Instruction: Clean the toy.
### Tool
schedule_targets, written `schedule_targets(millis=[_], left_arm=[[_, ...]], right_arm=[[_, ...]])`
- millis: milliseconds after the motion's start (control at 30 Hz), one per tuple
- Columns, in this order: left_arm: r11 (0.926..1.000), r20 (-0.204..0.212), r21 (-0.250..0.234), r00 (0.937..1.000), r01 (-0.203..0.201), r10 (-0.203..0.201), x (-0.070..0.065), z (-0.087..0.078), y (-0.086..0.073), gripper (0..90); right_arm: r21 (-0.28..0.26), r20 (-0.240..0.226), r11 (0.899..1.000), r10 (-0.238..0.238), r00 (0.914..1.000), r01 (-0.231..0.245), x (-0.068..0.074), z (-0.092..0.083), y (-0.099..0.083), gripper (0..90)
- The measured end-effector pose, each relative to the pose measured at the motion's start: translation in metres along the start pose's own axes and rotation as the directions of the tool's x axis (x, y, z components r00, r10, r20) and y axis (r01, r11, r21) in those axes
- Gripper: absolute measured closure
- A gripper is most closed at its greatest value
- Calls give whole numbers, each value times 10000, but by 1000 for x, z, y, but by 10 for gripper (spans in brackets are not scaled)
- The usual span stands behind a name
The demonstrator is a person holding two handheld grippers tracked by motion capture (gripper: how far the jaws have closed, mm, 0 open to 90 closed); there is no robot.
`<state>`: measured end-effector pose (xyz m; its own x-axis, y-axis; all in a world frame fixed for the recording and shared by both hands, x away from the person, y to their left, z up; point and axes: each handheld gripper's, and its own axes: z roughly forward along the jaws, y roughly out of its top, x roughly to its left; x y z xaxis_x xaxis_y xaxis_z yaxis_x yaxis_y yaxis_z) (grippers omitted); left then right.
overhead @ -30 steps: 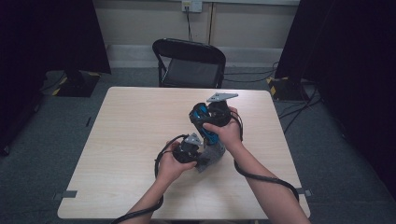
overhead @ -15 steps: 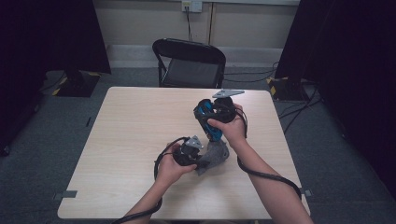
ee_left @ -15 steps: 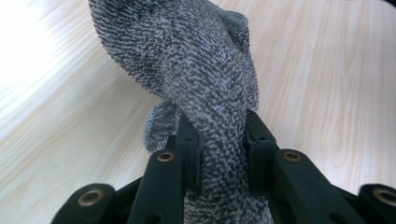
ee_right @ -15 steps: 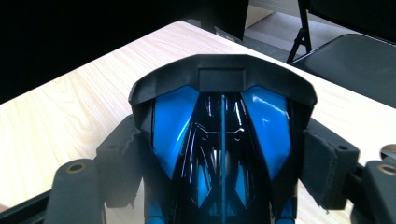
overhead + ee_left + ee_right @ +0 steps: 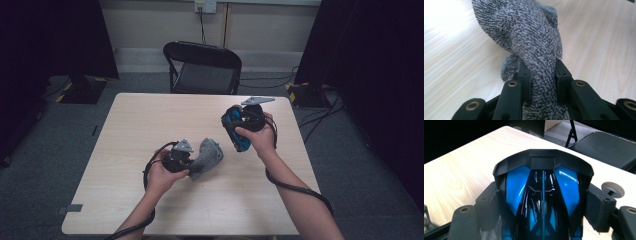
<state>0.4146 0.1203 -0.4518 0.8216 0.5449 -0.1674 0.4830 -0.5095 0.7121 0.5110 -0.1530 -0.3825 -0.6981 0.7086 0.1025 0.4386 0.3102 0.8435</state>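
- The left claw was clamped on a grey knitted cloth, low over the bench, on the side of the bench away from the folding chair.
- In the left gripper view the cloth ran down between the two black jaws, pinched on both sides, and its lower end passed out of sight behind the claw's frame.
- A small fold of the cloth poked out beside one jaw; how far the cloth reached past the top edge of that view could not be made out.
- Whether the free end of the cloth rested on the bench or hung just above it was hard to tell from the high view.
- The right claw gripped a glossy blue and black object, held above the bench, nearer the chair than the cloth and well apart from it.
- In the right gripper view the blue and black object sat between the padded jaws, both pads against its sides; its lower part was cut off at the bottom edge, so its full shape stayed unclear.
- The right hand covered much of that object in the high view.
- A round hole in the bench showed just beyond the right claw, partly hidden by a jaw.
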Motion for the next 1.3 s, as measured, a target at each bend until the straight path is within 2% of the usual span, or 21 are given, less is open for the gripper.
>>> schedule_targets(millis=[167, 400, 567, 700, 833, 1033, 1300], left_arm=[[9995, -305, -97, 9991, 290, -293, 12, -8, -5, 725], [9986, -703, -220, 9963, 477, -492, 24, -19, -7, 725], [9968, -831, -442, 9941, 666, -701, 32, -25, -9, 725], [9958, -952, -518, 9922, 755, -802, 37, -26, -10, 725], [9962, -1128, -386, 9903, 775, -814, 43, -26, -12, 725], [9944, -1244, -407, 9870, 973, -1016, 51, -24, -17, 725], [9942, -1379, -405, 9849, 997, -1044, 58, -25, -19, 725]], right_arm=[[216, 101, 9998, 40, 9999, -43, -7, -4, -9, 259], [437, 259, 9990, 85, 9996, -96, -16, -9, -21, 259], [559, 322, 9982, 187, 9993, -205, -23, -13, -32, 259], [652, 424, 9972, 332, 9985, -360, -29, -16, -41, 259], [814, 550, 9957, 397, 9977, -441, -34, -18, -49, 259], [1193, 646, 9919, 372, 9972, -447, -39, -16, -60, 259], [1437, 840, 9885, 355, 9958, -473, -45, -15, -68, 259]])
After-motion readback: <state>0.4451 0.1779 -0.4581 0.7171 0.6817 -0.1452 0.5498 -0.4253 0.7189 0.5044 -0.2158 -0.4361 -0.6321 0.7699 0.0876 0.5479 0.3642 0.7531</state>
